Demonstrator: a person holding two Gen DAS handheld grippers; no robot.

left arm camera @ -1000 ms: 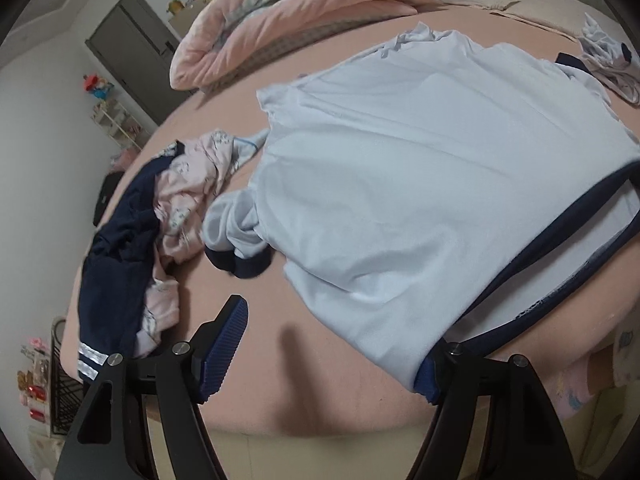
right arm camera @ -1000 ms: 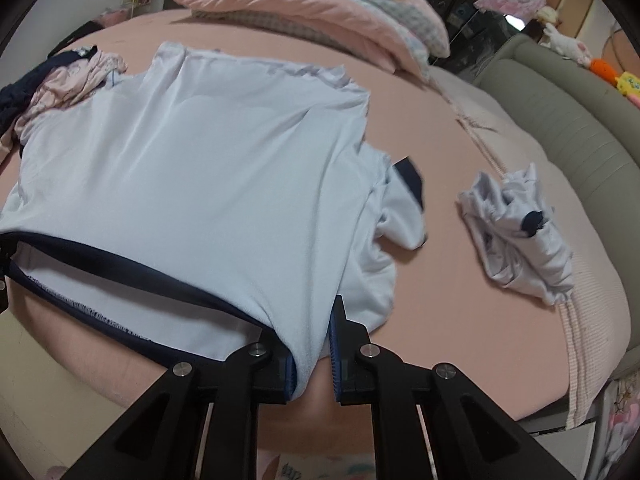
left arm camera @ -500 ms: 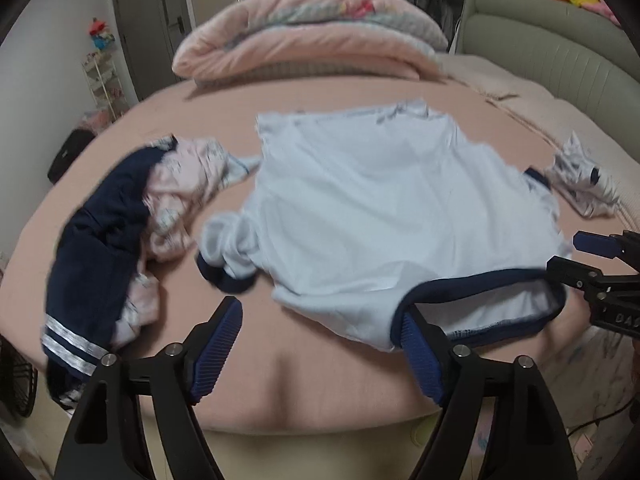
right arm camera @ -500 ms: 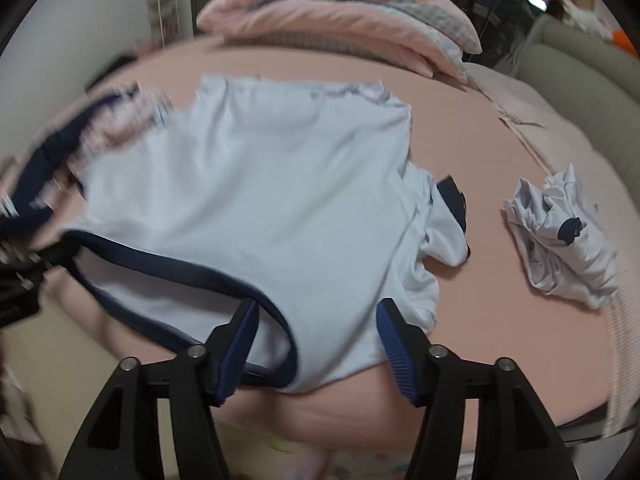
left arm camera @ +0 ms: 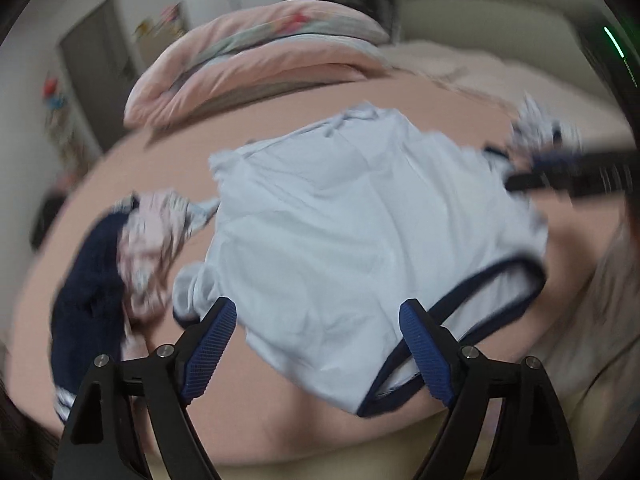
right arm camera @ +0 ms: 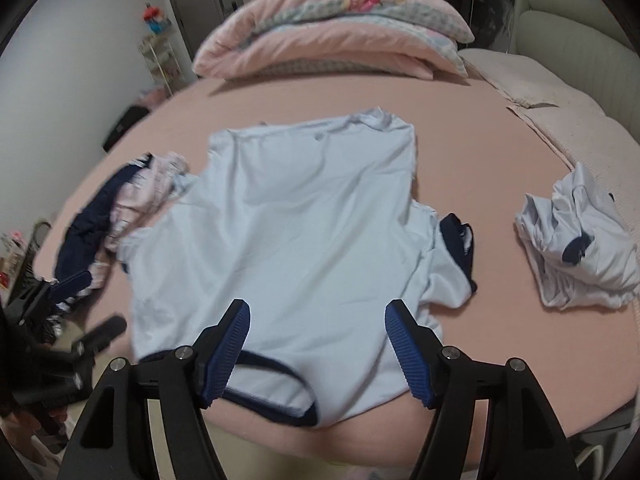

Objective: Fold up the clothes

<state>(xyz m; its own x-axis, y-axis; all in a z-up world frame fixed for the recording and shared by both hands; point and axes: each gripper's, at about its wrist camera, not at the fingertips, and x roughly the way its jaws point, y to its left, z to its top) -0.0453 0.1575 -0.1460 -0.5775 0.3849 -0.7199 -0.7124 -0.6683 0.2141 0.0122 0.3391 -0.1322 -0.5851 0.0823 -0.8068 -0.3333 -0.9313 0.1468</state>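
Since a second ago we have let go of the shirt (right arm camera: 296, 216): the right gripper (right arm camera: 318, 322), then pinched on its navy hem, and the left gripper (left arm camera: 316, 322), whose right pad touched that hem, have both lifted clear, and their jaws have just been opening with nothing held between them. Now both grippers hover with blue pads (right arm camera: 408, 360) spread wide above the near edge of the bed (right arm camera: 480, 168), and no cloth is in either one. Just below them the pale blue shirt lies flat on the pink sheet, its navy-trimmed hem (right arm camera: 272, 398) hanging slightly over the near edge and its collar pointing away from us. One short sleeve with a navy cuff (right arm camera: 460, 248) is bunched at the shirt's right side. In the right view, the left gripper shows as a dark blurred shape at the lower left. To the left of the shirt sits a heap of navy and pink clothes (right arm camera: 116, 216), touching the shirt's other sleeve. Well apart on the right lies a crumpled white garment (right arm camera: 576, 244). Farther back, a folded pink quilt (right arm camera: 332, 28) rests across the bed. Behind it stand a grey door (right arm camera: 200, 4) and a grey-green headboard (right arm camera: 576, 32).
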